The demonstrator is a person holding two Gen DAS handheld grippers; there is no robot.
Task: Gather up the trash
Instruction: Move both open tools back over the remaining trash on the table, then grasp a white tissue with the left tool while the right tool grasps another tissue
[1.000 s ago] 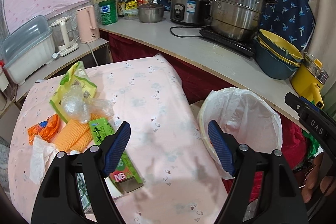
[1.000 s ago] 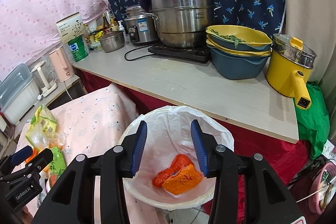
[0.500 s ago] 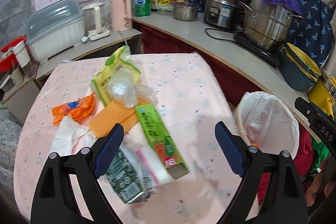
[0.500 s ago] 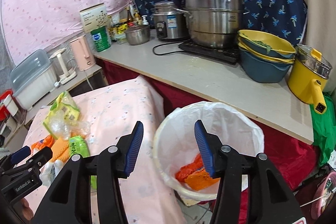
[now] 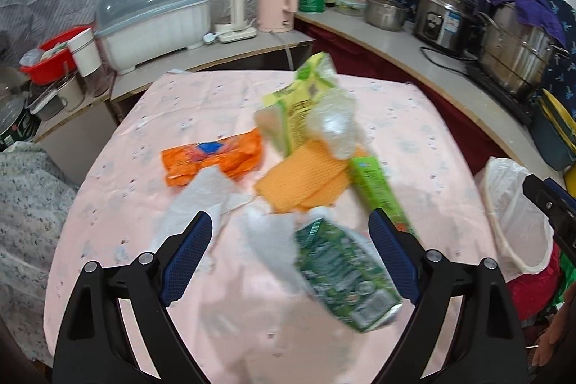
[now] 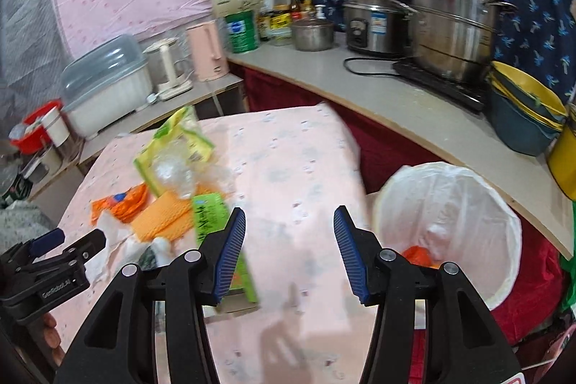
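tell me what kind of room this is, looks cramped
Most likely a small home kitchen. A counter carries a rice cooker, a large steel pot on a hotplate, and a pink kettle. A lined trash bin stands beside the cloth-covered table.

Both views have swung from the white-lined bin toward the trash pile, both grippers' empty jaws having just widened.
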